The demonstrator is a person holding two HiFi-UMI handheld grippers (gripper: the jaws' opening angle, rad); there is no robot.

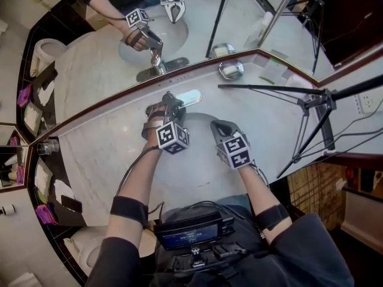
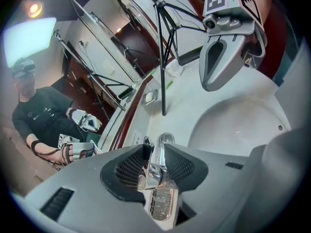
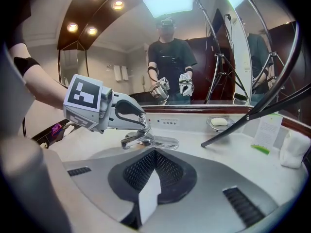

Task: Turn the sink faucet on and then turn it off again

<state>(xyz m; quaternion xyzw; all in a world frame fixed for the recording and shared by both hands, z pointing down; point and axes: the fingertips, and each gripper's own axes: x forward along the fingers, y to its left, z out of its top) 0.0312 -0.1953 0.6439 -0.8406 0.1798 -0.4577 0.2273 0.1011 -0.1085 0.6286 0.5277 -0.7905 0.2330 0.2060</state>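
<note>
The left gripper [image 2: 155,149] pinches the chrome faucet handle [image 2: 154,174] between its pads — the right gripper [image 3: 155,153], jaws pressed together and empty, hangs over the sink [image 1: 200,160].

Faucet [image 1: 190,96] was polished chrome, mirror-bright. Counter [image 1: 102,148] was pale grey-white marble with faint veining. Sink [image 1: 200,160] was plain white. Left gripper [image 1: 170,100] and right gripper [image 1: 218,126] had light grey shells and black mesh-textured pads. Marker cubes [image 1: 173,137] bore black square patterns on white. Soap dish [image 1: 231,70] was silver and held a white bar. Tripod [image 1: 315,103] was black. Arm bands [image 1: 128,210] were black. Cloth [image 1: 46,213] was purple.
</note>
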